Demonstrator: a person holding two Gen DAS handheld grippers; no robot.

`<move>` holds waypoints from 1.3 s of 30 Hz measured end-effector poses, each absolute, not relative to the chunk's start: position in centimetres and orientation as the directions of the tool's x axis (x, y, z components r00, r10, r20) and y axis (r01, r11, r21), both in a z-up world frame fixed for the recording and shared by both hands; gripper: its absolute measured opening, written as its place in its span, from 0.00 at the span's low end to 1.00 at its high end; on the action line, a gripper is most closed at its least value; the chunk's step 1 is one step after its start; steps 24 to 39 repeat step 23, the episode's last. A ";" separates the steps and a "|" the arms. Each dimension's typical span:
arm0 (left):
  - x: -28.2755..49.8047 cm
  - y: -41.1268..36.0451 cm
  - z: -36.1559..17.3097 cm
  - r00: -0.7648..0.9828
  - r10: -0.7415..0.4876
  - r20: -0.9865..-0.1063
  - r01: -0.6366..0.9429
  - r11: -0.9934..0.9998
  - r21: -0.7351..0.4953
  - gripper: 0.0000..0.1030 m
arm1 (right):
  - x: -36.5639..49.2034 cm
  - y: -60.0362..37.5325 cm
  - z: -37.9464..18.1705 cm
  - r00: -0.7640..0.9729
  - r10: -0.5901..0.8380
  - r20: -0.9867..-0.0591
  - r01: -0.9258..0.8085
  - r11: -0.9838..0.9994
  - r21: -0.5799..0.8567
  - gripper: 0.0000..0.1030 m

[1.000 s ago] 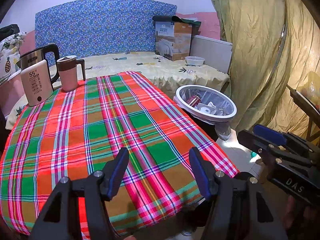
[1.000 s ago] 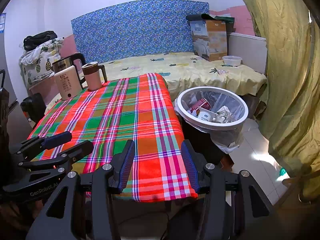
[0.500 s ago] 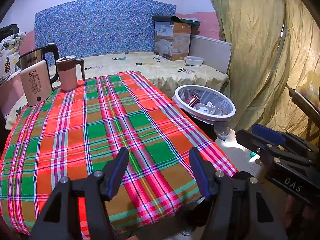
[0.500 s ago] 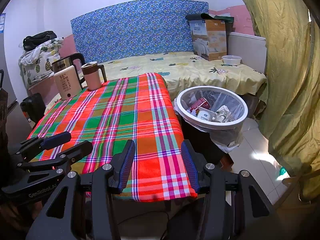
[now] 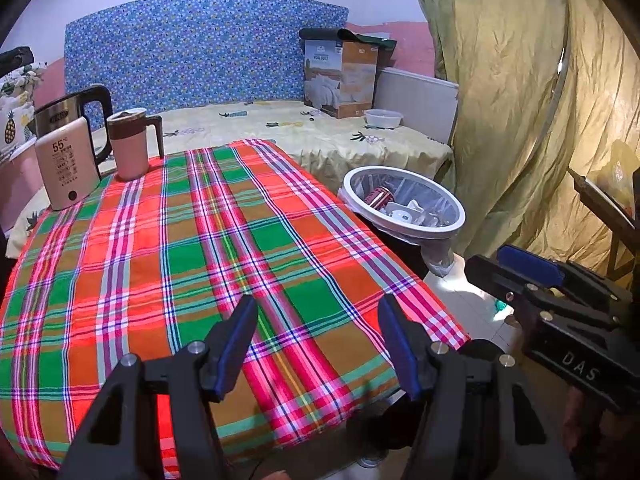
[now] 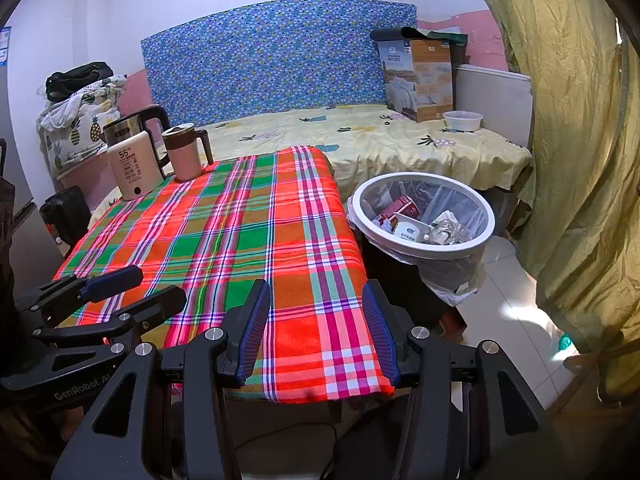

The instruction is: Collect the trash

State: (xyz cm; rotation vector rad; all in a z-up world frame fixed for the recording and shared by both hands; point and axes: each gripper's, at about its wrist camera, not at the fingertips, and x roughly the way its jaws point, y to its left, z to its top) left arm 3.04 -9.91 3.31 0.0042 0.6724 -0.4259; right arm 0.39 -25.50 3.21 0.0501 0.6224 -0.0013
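Bed: yellow pineapple-print sheet [image 6: 360, 136] w/ blue floral headboard [image 6: 272, 60] behind; 1 cardboard quilt box [image 6: 420, 76] + 1 small white bowl [image 6: 463, 120] on it.
Table: 1, under red/green/orange plaid cloth [image 5: 200, 248]; no loose trash visible on it.
Bin: 1 round white-rimmed wastebasket w/ clear liner [image 6: 486, 216], on floor just beside table's right edge.
Trash (task's thing): all inside bin – 1 red drink can [image 6: 400, 208], 1 white paper cup [image 6: 410, 230], crumpled clear wrappers [image 6: 448, 228], count unclear.
Handling, est.: can light, stiff-ish but dents, slick; take across the body. Cup light, crushable; pinch at rim. Wrappers soft, weightless, may slip; grab a bunched part.
Far-left corner of table: 1 steel kettle w/ black handle [image 5: 72, 112], 1 cream thermos pot reading "55" [image 5: 66, 168], 1 pink mug w/ brown lid [image 5: 130, 144]. Not trash, prob.
Left gripper [image 5: 316, 344]: jaws wide apart, nothing betw. them, above near table edge.
Right gripper [image 6: 316, 328]: jaws spread wide, empty, above near right corner of cloth.
Progress, est.: done or nearly.
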 end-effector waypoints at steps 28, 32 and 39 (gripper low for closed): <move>3.2 -10.0 3.0 0.712 -0.352 -0.607 0.365 0.925 -0.108 0.62 | 0.4 -25.7 3.0 0.808 0.009 -0.589 0.022 0.999 0.046 0.48; 3.2 -10.0 3.0 0.712 -0.352 -0.607 0.365 0.925 -0.108 0.62 | 0.4 -25.7 3.0 0.808 0.009 -0.589 0.022 0.999 0.046 0.48; 3.2 -10.0 3.0 0.712 -0.352 -0.607 0.365 0.925 -0.108 0.62 | 0.4 -25.7 3.0 0.808 0.009 -0.589 0.022 0.999 0.046 0.48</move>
